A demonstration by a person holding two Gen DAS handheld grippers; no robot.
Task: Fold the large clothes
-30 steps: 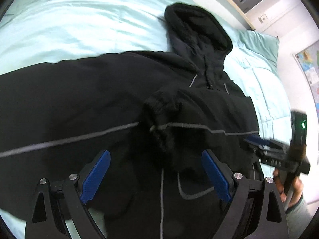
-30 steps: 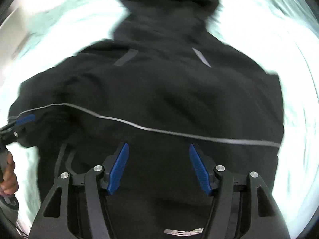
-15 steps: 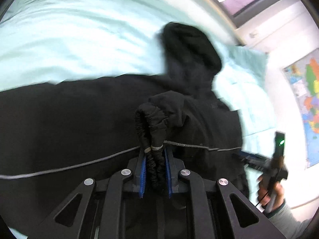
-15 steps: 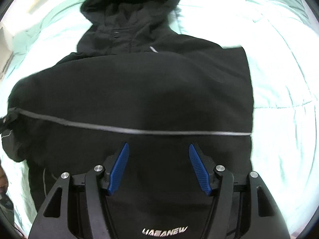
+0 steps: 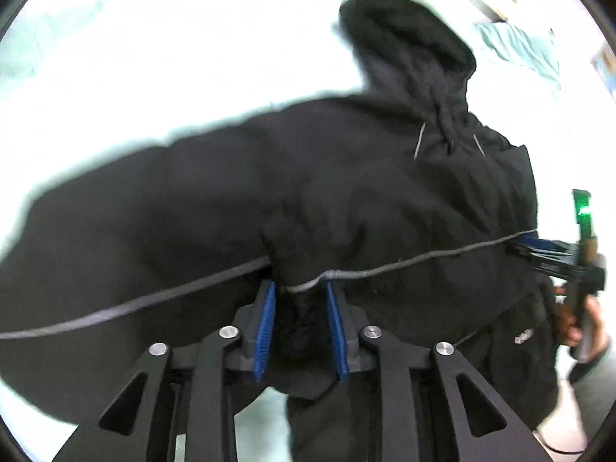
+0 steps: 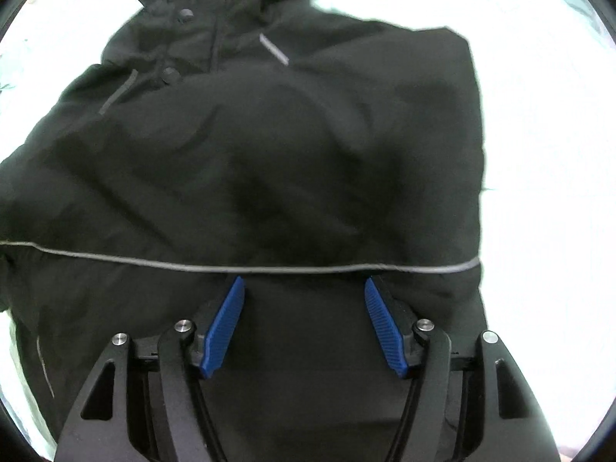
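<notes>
- Pale green bedding [image 5: 161,77] covers the bed, washed nearly white by glare, and the black hooded jacket [image 5: 346,192] lies spread across it with the hood [image 5: 404,42] toward the pillow [image 5: 519,46] at the far end.
- Left gripper [image 5: 300,323]: a second ago its jaws stood wide over the jacket; half a second ago they had clamped tight on the sleeve cuff [image 5: 300,300]. They have just been opening again a little, with the bunched cuff between the blue pads [image 5: 265,327]. The cloth fills the gap and looks pinched, so the gripper appears to be grasping the cuff loosely rather than released.
- From there outward, the grey piping line [image 5: 385,269] runs across the cuff and along the sleeve to both sides. The cuff has been lifted off the jacket body since the grab, which suggests the sleeve fold is under way.
- Right gripper [image 6: 304,323]: its jaws stand apart as they did in both earlier views, holding nothing. It hovers over the jacket's lower front, just below the piping [image 6: 269,267].
- In the left wrist view, the person's hand [image 5: 577,319] holds the right gripper near the jacket's edge.
- Judgement: the slackened grip is the risk here; a slippery padded cuff could drop out before the sleeve is laid across the body.
</notes>
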